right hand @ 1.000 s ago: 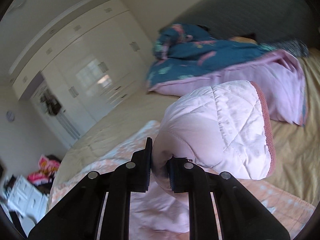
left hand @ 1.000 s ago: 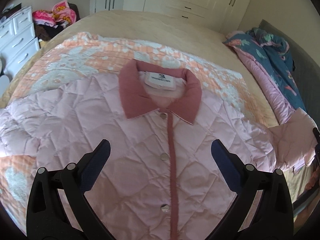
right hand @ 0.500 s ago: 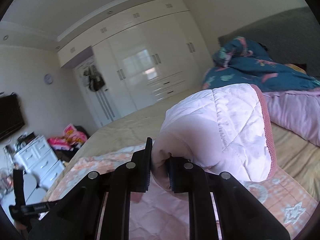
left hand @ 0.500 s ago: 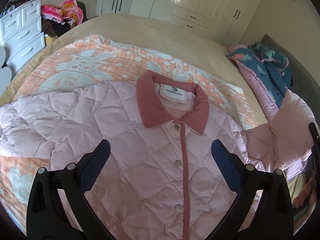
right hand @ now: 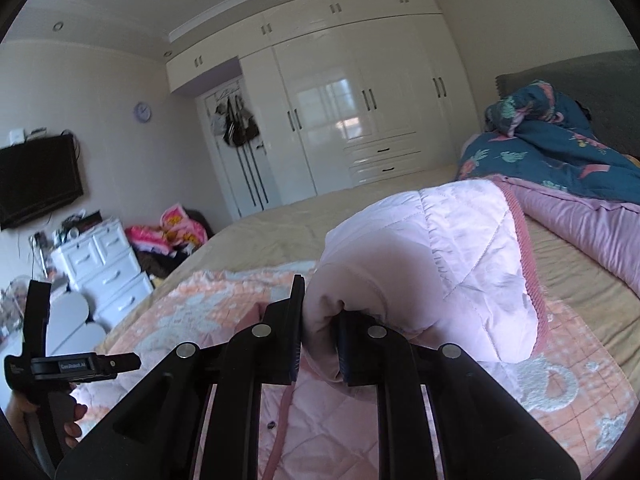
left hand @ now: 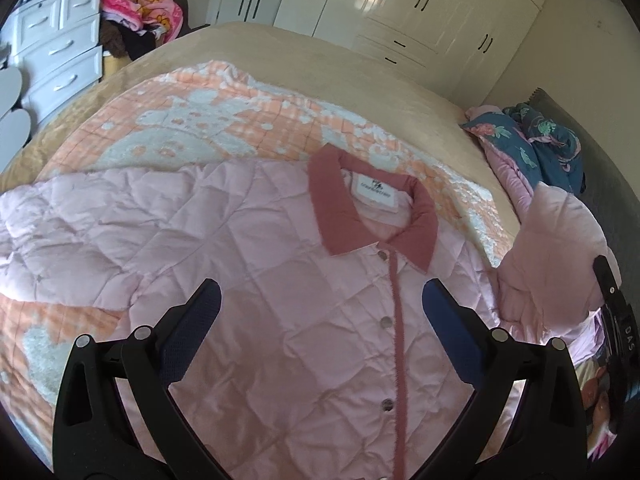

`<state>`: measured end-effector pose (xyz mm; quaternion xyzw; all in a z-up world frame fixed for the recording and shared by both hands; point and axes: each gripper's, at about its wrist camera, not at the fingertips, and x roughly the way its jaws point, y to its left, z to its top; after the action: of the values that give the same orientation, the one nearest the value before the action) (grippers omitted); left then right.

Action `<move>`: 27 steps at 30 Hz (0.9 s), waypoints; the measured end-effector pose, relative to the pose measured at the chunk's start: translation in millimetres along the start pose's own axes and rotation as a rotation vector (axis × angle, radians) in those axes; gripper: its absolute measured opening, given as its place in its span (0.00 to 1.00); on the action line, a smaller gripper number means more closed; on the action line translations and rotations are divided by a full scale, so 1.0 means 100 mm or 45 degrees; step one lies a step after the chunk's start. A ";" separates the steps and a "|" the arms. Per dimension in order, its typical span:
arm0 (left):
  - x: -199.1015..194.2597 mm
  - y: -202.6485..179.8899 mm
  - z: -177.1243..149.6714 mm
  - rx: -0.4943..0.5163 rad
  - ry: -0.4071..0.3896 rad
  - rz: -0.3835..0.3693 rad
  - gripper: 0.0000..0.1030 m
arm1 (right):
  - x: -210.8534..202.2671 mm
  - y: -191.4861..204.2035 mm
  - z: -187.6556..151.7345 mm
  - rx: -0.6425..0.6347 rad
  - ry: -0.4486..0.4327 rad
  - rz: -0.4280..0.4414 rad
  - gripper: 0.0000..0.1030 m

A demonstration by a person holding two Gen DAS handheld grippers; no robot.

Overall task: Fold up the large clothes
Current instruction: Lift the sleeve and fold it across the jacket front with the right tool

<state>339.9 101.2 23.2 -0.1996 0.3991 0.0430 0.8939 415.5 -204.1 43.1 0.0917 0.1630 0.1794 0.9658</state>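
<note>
R gripper [right hand: 318, 332]: fingers pinched tight on a bunched fold of the pink sleeve [right hand: 436, 264], cuff w/ its darker pink trim hanging off to the right of centre in the right wrist view. Sleeve is held up clear of the bed, prob. so it can be carried across the jacket body for the first fold.

L gripper [left hand: 320, 312]: fingers spread wide, nothing between them, hovering over the jacket [left hand: 280, 280] chest, lower centre of frame. Likely waiting to pin or smooth the front.

Jacket lies face up, buttoned, collar [left hand: 372, 212] toward the top, on an orange-white blanket [left hand: 192, 120] across the bed [left hand: 320, 60]. Other sleeve stretched out to left edge of frame.

Around: blue floral quilt [right hand: 560, 152] bundled upper right, wardrobe [right hand: 360, 92] behind, white drawers [left hand: 56, 44] upper left. Nothing sits on the jacket front; fold path looks clear.
</note>
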 end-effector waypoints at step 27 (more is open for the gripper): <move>0.51 0.50 -0.37 -0.168 0.190 -0.210 0.92 | 0.83 0.50 -1.31 0.227 0.684 0.121 0.62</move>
<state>336.6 128.0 -52.6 -0.2927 0.4430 -0.0195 0.8472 427.4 -111.1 -90.2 0.1330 0.4239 0.2272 0.8666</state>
